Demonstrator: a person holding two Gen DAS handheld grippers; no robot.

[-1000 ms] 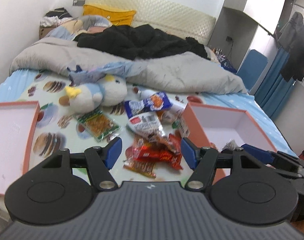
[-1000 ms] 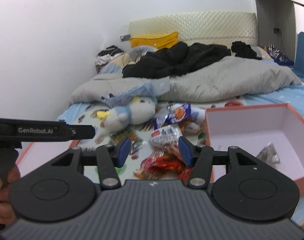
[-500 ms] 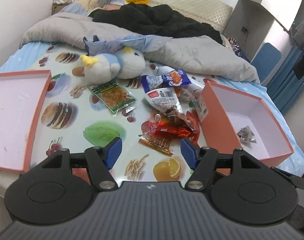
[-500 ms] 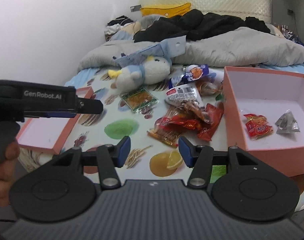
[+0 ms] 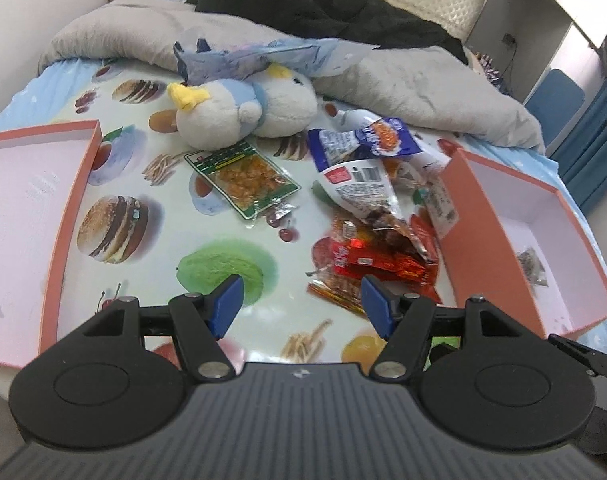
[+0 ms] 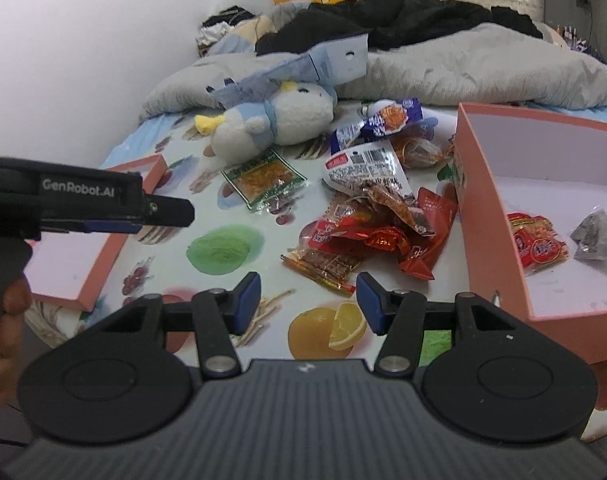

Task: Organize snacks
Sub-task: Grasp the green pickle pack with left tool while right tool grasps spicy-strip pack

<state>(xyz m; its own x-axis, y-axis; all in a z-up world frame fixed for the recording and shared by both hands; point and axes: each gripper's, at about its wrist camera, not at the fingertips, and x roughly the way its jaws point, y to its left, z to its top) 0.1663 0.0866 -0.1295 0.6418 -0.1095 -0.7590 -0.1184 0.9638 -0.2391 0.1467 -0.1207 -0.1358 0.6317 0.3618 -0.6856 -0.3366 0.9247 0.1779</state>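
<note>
Right wrist view: right claw (image 6: 307, 300) poised above the fruit-print bed sheet (image 6: 219, 248), jaws spread wide and empty, aimed at the heap of snack packets (image 6: 367, 236) lying loose between two pink boxes. Deep box (image 6: 487, 188) at right already holding a red packet (image 6: 537, 244) and a small grey pouch (image 6: 595, 236); shallow box (image 6: 103, 256) at left bare as far as could be seen. Left claw (image 5: 301, 306) likewise wide open and carrying nothing in its own view, hovering short of the same heap, its body visible side-on at the left edge of the right view. Green-edged packet (image 5: 243, 178) flat on the sheet apart from the pile, just in front of the plush bird (image 5: 239, 110); blue wrapper (image 5: 367, 140) and white-labelled bag (image 5: 355, 184) at the far side of the heap, near the deep box's corner. Judged to be early in the sorting, with a reach for the next packet in hand and most snacks still on the bed. Next move likely a descent onto the nearest flat packet (image 6: 323, 268) at the pile's front edge: thin, crinkly film, hard to pinch without catching a neighbour, so calling for a low, edge-on approach before closing.
</note>
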